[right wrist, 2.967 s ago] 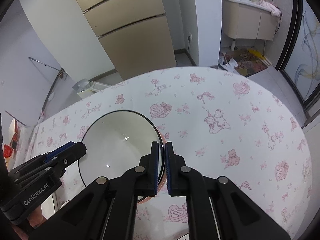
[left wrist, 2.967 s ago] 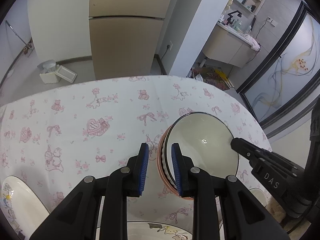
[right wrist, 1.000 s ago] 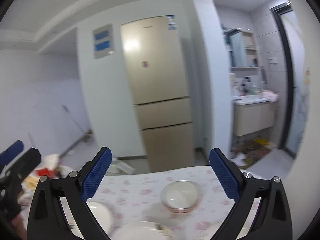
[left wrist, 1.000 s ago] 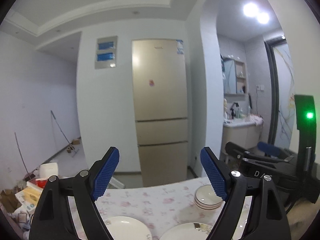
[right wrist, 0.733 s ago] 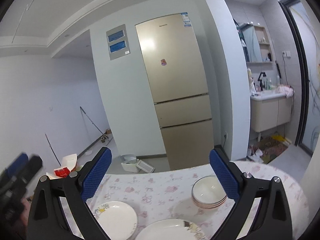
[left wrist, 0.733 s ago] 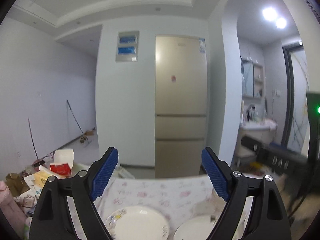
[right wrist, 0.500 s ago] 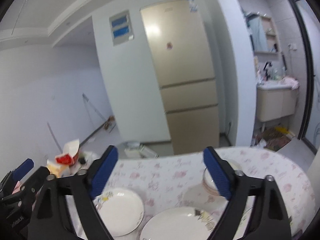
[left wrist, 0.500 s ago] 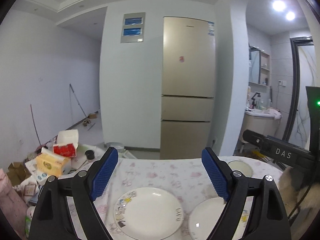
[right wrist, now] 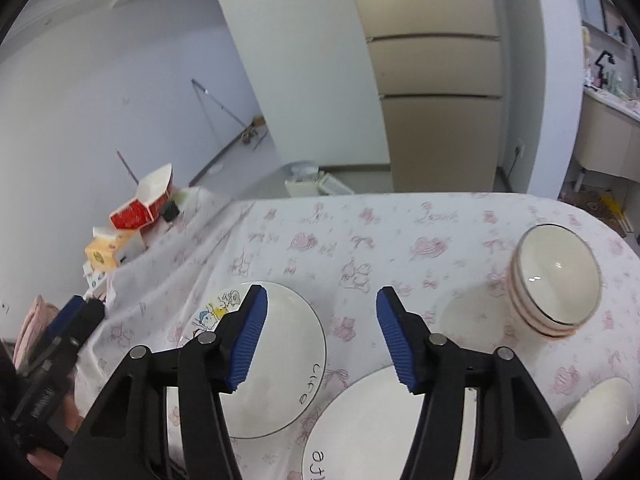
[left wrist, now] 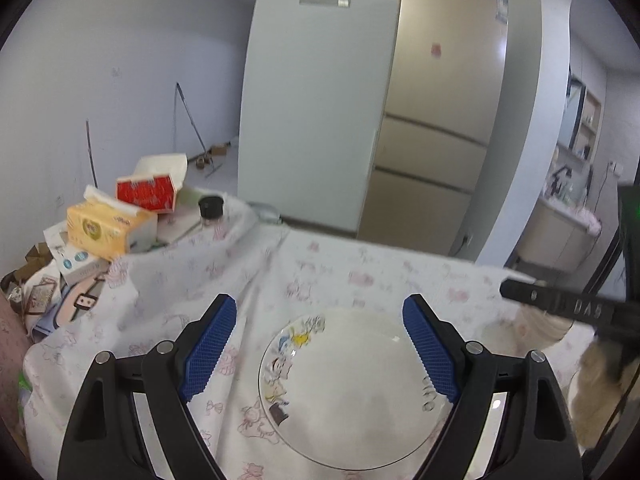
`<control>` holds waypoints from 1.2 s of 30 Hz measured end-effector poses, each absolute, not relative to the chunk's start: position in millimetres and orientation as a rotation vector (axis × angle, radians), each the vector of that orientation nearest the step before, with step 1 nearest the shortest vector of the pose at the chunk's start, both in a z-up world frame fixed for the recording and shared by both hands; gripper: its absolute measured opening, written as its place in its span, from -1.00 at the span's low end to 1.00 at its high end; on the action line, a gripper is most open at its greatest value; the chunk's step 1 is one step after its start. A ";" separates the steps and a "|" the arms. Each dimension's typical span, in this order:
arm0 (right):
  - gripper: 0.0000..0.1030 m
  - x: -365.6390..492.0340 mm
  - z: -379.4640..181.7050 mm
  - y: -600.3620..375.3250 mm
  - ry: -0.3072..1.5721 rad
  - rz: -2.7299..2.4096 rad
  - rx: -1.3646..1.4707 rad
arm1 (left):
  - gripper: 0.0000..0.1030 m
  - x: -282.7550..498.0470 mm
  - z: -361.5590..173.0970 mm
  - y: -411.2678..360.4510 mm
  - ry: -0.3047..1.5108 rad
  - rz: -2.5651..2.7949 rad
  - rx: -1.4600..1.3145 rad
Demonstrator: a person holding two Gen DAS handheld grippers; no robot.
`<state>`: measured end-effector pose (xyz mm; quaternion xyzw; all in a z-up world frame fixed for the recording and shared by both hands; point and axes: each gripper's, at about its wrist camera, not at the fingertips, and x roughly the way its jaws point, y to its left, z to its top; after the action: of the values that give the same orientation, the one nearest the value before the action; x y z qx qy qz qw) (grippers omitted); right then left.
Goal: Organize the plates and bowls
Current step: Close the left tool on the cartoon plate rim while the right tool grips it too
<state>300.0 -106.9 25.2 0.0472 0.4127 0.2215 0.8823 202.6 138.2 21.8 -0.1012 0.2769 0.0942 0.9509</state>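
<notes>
With the bowls (right wrist: 556, 280) stacked, we turn to the plates: the left tool (left wrist: 320, 352) hangs open over the cartoon plate (left wrist: 352, 392). The right tool (right wrist: 322, 336), its jaws just closing on nothing, stands half open beside that plate. Next, we judge, a jaw must slip under its rim.

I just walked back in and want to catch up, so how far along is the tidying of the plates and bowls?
Done: the pink-rimmed white bowls sit nested in one stack. In hand: nothing; the left gripper stands open over the white cartoon-print plate, and the right gripper, jaws just narrowing, is empty. Left: plates lie separately, unstacked.
</notes>
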 end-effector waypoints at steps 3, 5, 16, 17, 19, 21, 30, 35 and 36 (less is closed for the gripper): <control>0.09 308.5 10.9 -94.9 0.912 0.502 0.093 | 0.70 211.9 2.3 151.9 0.611 0.181 -0.282; -0.05 313.9 -2.7 -88.4 0.948 0.528 0.098 | 0.69 218.3 -12.9 163.2 0.660 0.169 -0.338; -0.37 334.4 -66.5 -67.9 1.155 0.613 0.140 | 0.18 236.3 -60.9 198.5 0.821 0.187 -0.489; -0.37 335.3 -70.4 -67.4 1.166 0.605 0.141 | 0.10 238.3 -64.5 200.2 0.837 0.187 -0.498; -0.39 337.6 -77.5 -68.0 1.184 0.587 0.141 | 0.00 242.3 -74.2 203.7 0.878 0.187 -0.519; -0.40 338.7 -80.5 -69.2 1.186 0.566 0.134 | -0.01 244.2 -80.9 207.2 0.901 0.187 -0.545; -0.71 343.8 -96.4 -70.7 1.248 0.557 0.156 | -0.27 242.8 -85.0 212.7 0.941 0.212 -0.577; -0.80 344.6 -100.1 -73.2 1.262 0.569 0.181 | -0.47 245.8 -98.1 215.9 0.990 0.206 -0.622; -0.81 344.5 -101.5 -72.9 1.269 0.570 0.183 | -0.49 245.8 -98.8 216.0 0.991 0.206 -0.626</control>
<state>344.5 -72.9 -101.5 0.0840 0.5836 0.2622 0.7639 245.8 216.0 -98.8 -0.2947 0.4667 0.0969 0.8282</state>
